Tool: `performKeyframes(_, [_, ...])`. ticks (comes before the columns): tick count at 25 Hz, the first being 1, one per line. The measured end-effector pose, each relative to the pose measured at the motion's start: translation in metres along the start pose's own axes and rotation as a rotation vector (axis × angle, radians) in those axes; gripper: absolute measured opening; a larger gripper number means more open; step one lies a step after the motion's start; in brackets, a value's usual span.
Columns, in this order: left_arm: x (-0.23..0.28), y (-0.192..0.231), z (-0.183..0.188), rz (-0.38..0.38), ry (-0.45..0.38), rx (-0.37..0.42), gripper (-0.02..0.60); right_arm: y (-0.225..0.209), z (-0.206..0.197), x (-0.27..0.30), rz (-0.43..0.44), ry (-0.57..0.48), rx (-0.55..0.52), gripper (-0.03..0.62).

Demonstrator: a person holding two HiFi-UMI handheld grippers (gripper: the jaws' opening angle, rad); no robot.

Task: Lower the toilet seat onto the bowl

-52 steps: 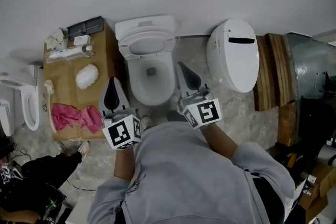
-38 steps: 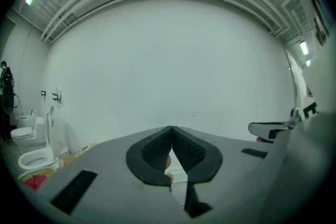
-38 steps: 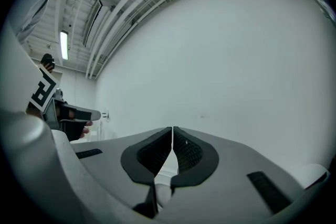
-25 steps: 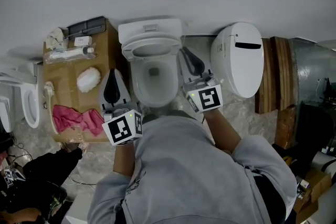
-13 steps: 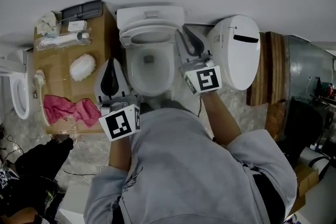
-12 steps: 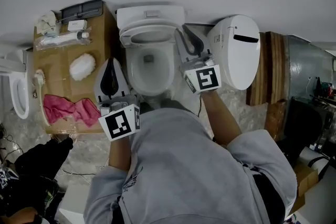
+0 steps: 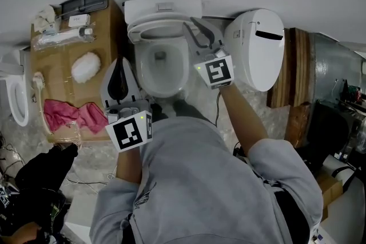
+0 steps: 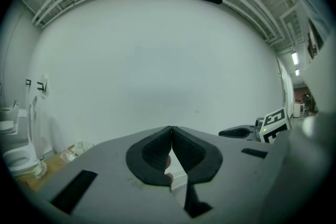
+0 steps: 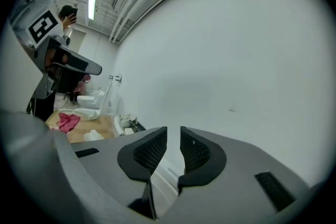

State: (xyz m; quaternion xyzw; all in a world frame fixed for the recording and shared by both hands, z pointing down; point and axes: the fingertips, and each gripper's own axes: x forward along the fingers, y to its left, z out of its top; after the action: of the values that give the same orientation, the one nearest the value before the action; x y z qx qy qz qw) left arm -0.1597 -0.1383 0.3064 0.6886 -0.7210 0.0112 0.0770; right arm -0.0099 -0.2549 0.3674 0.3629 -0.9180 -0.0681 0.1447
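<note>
The white toilet stands against the wall in the head view, with its tank (image 7: 163, 8) at the back. Its seat (image 7: 150, 31) is raised and leans toward the tank above the open bowl (image 7: 162, 66). My right gripper (image 7: 191, 26) reaches to the seat's right edge, its jaws a narrow gap apart. In the right gripper view the right gripper (image 9: 174, 131) has only white wall showing between its pads. My left gripper (image 7: 120, 63) hangs beside the bowl's left side, shut and empty. The left gripper view shows the left gripper (image 8: 171, 128) with its tips touching.
A brown cardboard surface (image 7: 57, 48) left of the toilet carries a pink cloth (image 7: 68, 114), a white pad (image 7: 86, 66) and small items. A loose white toilet lid (image 7: 254, 48) lies to the right, by wooden boards (image 7: 291, 77). Another toilet (image 7: 14, 94) stands far left.
My right gripper has moved forward and left, from beside the bowl up to the raised seat's right edge. The left gripper has stayed beside the bowl.
</note>
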Motion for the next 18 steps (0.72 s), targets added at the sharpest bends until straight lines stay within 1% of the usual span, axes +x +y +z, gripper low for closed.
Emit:
performKeyframes(5, [0.002,-0.003,-0.009,-0.009,0.017,0.000,0.000,0.006,-0.017,0.011,0.058,0.014,-0.069,0.055])
performKeyframes(10, [0.005,-0.003,-0.019,-0.017,0.037,0.003,0.000,0.013,-0.041,0.022,0.107,0.053,-0.102,0.057])
performKeyframes(13, [0.006,-0.002,-0.023,-0.021,0.044,0.007,0.000,0.014,-0.057,0.029,0.117,0.077,-0.112,0.057])
performKeyframes(18, [0.011,-0.001,-0.029,-0.031,0.057,0.014,0.000,0.012,-0.080,0.043,0.140,0.117,-0.169,0.060])
